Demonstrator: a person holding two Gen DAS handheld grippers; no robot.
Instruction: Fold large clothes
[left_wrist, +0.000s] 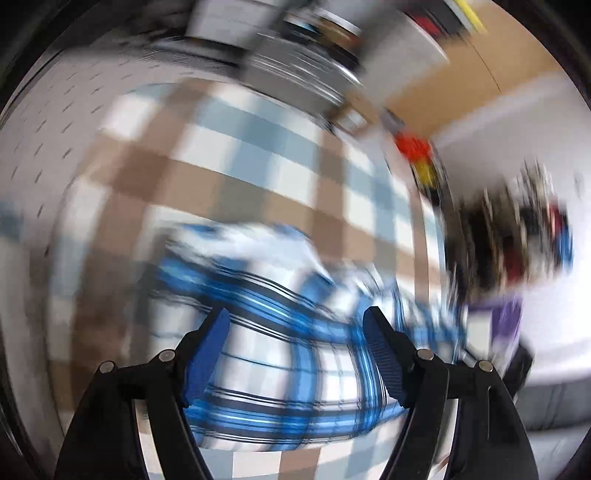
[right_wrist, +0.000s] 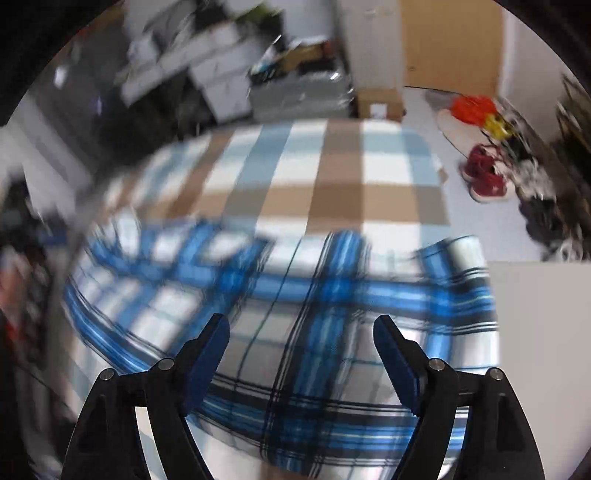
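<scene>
A blue, white and black plaid shirt (left_wrist: 280, 369) lies spread on a checked cloth (left_wrist: 229, 155) of brown, pale blue and white squares. Both views are blurred by motion. My left gripper (left_wrist: 295, 321) hangs above the shirt with its blue pads wide apart and nothing between them. In the right wrist view the same shirt (right_wrist: 325, 317) stretches across the near half of the checked cloth (right_wrist: 332, 170). My right gripper (right_wrist: 301, 328) is open over the shirt, and its pads grip no fabric.
Red shoes (right_wrist: 484, 177) and a red and yellow heap (right_wrist: 476, 109) lie on the pale floor to the right. White drawer units (right_wrist: 207, 74) and a cardboard box (right_wrist: 380, 103) stand beyond the cloth's far edge. Dark clutter (left_wrist: 517, 236) sits at the right.
</scene>
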